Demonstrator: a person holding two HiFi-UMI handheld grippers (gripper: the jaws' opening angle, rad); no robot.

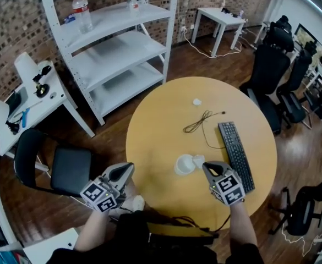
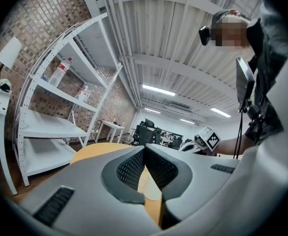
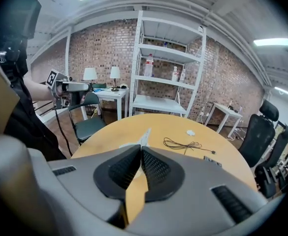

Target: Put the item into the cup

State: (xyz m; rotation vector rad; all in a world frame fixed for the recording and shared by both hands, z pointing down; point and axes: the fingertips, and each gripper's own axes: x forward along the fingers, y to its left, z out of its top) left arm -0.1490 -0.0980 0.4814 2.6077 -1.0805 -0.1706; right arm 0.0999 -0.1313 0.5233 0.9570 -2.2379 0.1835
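A white cup [image 1: 184,165] stands on the round yellow table [image 1: 166,109], near its front edge. My right gripper [image 1: 205,166] is just right of the cup, shut on a small white item [image 1: 198,160] that touches the cup's right side. In the right gripper view the item [image 3: 145,136] shows as a thin white sliver sticking out past the closed jaw tips [image 3: 142,148]. My left gripper [image 1: 130,168] hangs off the table's left front edge, shut with nothing in it; its jaw tips [image 2: 144,149] meet.
A second crumpled white item [image 1: 197,102] lies at mid-table, with a loose dark cable [image 1: 201,120] and a black keyboard [image 1: 236,154] to the right. A black chair [image 1: 56,166] stands left of the table, white shelves [image 1: 114,48] behind it and office chairs [image 1: 276,76] on the right.
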